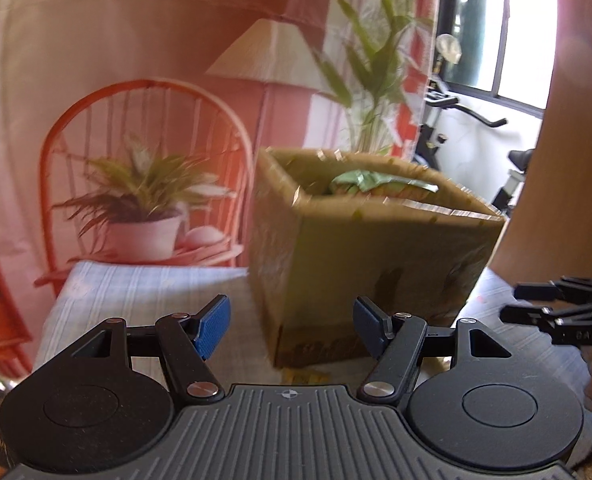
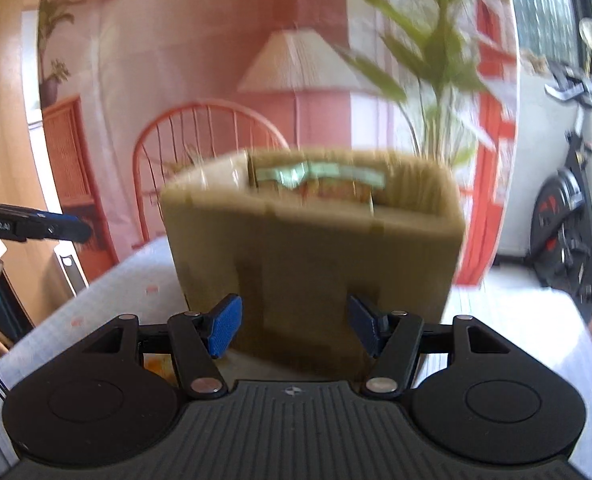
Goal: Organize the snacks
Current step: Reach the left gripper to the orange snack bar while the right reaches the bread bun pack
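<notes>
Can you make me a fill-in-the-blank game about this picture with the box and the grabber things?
1. The green packet sits inside the cardboard ____.
2. The pads on the left gripper are coloured ____.
3. Nothing is between the fingers of the right gripper, so its jaws are ____.
4. The box stands on a table covered with a pale ____.

Missing words: box; blue; open; cloth
</notes>
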Tool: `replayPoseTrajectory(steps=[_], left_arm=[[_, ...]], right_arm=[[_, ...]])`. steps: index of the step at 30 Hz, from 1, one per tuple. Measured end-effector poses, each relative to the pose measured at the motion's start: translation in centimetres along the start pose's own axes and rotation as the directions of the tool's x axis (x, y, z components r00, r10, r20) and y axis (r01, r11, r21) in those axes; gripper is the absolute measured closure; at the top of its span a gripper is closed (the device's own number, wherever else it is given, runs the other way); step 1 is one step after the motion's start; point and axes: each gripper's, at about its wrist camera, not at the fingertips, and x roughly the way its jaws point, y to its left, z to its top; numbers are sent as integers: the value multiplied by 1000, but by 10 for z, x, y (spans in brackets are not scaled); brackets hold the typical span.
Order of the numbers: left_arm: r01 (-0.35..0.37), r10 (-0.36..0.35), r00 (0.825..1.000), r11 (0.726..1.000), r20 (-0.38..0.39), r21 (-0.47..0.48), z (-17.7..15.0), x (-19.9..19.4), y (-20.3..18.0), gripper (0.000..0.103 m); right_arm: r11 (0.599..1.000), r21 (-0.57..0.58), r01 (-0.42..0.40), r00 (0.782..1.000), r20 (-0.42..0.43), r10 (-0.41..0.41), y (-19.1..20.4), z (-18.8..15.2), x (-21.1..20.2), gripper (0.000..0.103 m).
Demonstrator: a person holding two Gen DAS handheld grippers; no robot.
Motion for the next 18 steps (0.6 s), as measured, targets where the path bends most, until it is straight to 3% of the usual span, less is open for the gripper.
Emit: replayPoseTrajectory(steps=[4, 10, 18], left_arm=[[-54, 53, 998, 997, -34, -46, -21, 6, 4, 33], [-135, 132, 986, 991, -101, -23, -41, 17, 0, 27], [-216, 216, 974, 976, -70, 4, -53, 17, -7, 18]], right_arm=[[999, 27, 36, 997, -70, -34, -4, -33, 5, 40], [995, 20, 103, 987, -127, -100, -5, -68, 8, 35], [990, 45, 133, 976, -179, -123, -10, -95, 8, 27]])
